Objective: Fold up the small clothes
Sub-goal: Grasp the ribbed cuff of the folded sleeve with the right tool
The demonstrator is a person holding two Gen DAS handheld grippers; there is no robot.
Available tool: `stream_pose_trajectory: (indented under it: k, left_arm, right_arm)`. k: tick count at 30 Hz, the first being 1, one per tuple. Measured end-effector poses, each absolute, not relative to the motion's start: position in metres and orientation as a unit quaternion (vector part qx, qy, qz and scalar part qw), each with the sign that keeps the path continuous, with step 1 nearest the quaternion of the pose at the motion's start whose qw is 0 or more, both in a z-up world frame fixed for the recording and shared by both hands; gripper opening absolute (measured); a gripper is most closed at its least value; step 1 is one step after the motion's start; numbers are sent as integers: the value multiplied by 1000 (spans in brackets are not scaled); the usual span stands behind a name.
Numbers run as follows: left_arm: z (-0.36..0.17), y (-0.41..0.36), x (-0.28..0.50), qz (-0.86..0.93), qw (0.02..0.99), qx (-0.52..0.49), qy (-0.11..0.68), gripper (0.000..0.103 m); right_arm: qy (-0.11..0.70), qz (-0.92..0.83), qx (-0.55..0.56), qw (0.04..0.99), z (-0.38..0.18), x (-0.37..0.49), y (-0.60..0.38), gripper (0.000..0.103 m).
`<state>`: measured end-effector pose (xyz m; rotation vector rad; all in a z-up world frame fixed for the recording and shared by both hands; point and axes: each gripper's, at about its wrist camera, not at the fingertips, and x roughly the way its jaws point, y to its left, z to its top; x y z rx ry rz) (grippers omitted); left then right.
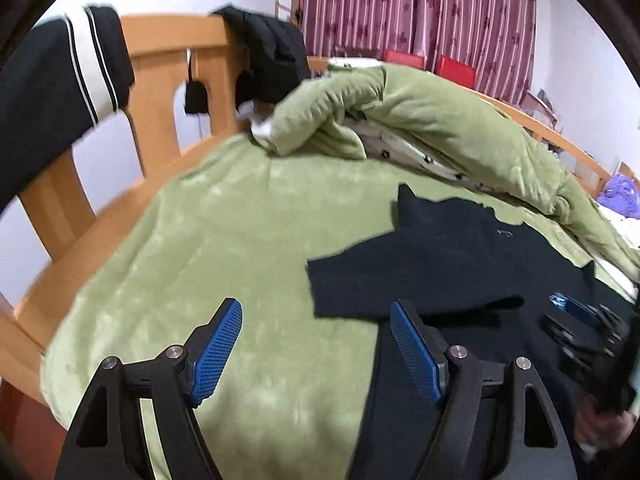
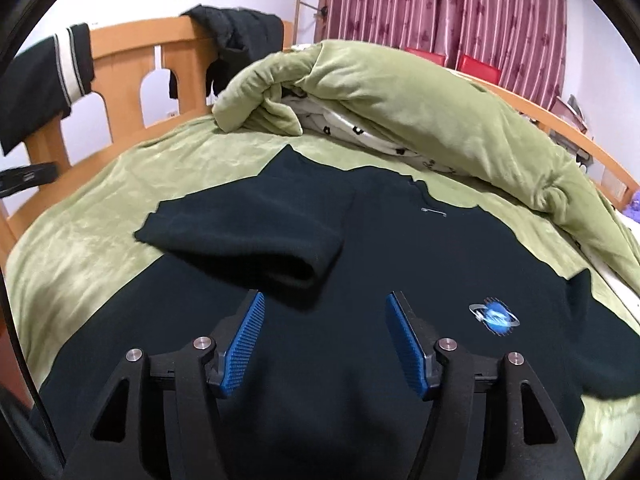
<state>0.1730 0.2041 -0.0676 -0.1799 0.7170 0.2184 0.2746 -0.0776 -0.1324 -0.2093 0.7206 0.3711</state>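
A dark T-shirt (image 2: 400, 248) lies flat on the green blanket (image 2: 80, 240), with a blue round logo (image 2: 494, 318) on its chest. One sleeve (image 2: 248, 236) is folded inward over the body. My right gripper (image 2: 326, 298) hovers open above the shirt's middle, nothing between its blue pads. My left gripper (image 1: 315, 304) stands open over the blanket (image 1: 200, 240) at the shirt's (image 1: 460, 256) left edge, just short of the folded sleeve (image 1: 360, 276), and holds nothing. In the left wrist view the right gripper (image 1: 564, 318) shows at the far right, with a hand behind it.
A rolled green quilt (image 2: 400, 96) with a white patterned lining lies behind the shirt. The wooden bed frame (image 2: 120, 60) runs along the left, with dark clothes (image 2: 236, 36) and a black-and-white garment (image 2: 44, 76) hung over it. Striped curtains (image 2: 440, 8) and red chairs stand beyond.
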Motion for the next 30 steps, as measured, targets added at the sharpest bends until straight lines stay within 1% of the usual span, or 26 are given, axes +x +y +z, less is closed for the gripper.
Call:
stream_pose_trajectory:
  k: [6,11,13,17,20,22,26,27,28,29,30]
  left_arm:
    - [-73,215,173,99,922,-86,364,75]
    - [-77,231,176,90,913,-133,375,75]
    - [-78,240,175,89,908,-158,378,75]
    - [-79,252,174,96,902,-183,378,75]
    - [-81,253,174,93,899,-190,382,75]
    - [-82,252,175,87,898,-192,387,75]
    - [-80,243,175,80,899,-183,390,75]
    - [-80,241,175,78,900,-180,389,75]
    - [-80,239,174,77,900,-178,389,75]
    - [-80,238,174,76,901,-176,390,75]
    - [-79,236,173,76,902,-172,389,75]
  right_arm:
    - [346,203,-125,907,-148,306,-40,62]
    - [328,261,-134,898,-153,315,6,62]
    - [334,274,-139,891,-163,319,21,63]
    - [373,283,-156,870,-195,326,37,65]
    - [386,286,-175,859,-206,325,44,73]
    - [383,289,-189,857,-208,322,49,80]
    - [385,265,-219,857,-213,325,64,81]
    - [383,262,-216,859,-212,327,66,78]
    - [381,255,-213,863,-211,329,67,67]
    - [379,246,-211,867,-209,332,68,61]
    - [376,242,-209,870,-207,334,68,50]
